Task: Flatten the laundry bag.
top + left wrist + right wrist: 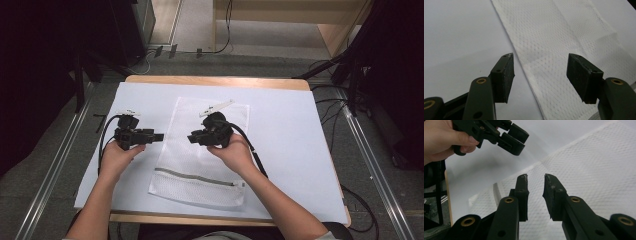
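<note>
A white mesh laundry bag (200, 165) lies flat on the white-covered table (290, 125), its grey zipper (195, 176) toward the near edge. My left gripper (159, 136) is held just left of the bag, pointing right. In the left gripper view, my left gripper (540, 62) stands wide open above the bag's left edge (564, 32), holding nothing. My right gripper (191, 137) hovers over the bag's middle, pointing left at the other one. In the right gripper view, my right gripper (535, 180) has its jaws a narrow gap apart over the mesh (599, 170), with the left gripper (522, 141) beyond.
The table's wooden edge (215, 80) shows at the back. Metal floor rails (60, 150) run along both sides. Cables (330, 105) lie on the floor to the right, and dark equipment (50, 60) stands at the far left.
</note>
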A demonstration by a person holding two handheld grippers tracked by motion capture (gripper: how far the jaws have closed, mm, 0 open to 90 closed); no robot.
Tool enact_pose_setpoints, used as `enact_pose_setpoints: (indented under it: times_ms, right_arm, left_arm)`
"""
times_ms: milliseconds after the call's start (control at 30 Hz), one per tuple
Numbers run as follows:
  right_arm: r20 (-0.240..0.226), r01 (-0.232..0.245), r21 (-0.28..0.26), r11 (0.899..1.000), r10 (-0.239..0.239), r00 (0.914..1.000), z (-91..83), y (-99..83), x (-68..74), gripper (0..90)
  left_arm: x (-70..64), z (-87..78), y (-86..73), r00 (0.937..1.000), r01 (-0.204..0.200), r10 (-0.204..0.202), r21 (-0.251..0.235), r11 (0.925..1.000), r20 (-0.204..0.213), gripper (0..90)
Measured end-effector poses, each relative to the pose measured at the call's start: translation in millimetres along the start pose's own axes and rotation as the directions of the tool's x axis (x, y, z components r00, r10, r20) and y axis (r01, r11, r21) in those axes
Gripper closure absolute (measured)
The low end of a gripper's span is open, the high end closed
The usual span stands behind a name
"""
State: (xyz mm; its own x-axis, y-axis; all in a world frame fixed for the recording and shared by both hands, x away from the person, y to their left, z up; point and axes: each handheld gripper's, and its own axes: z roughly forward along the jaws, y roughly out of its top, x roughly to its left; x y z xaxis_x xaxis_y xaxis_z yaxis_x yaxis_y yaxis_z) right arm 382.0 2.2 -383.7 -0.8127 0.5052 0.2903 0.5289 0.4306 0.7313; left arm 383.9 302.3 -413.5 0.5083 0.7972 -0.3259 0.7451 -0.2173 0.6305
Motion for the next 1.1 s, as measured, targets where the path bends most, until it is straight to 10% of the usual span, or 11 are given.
enact_pose_setpoints:
  times_ms: [400, 1100]
  right_arm:
    - [0.081, -0.042, -0.008, 0.999, 0.043, 0.9958, -27.2, -21.6, -28.9, 71.6]
    - [0.233, -0.129, -0.046, 0.991, 0.137, 0.9629, -72.9, -87.6, -68.5, 54.3]
  left_arm:
    - [-4.0, 5.6, 0.5, 0.9999, -0.011, 0.011, 0.013, 0.9999, 0.007, 40.0]
    - [-7.7, 24.6, 4.6, 0.9988, -0.045, 0.044, 0.047, 0.9979, 0.023, 39.7]
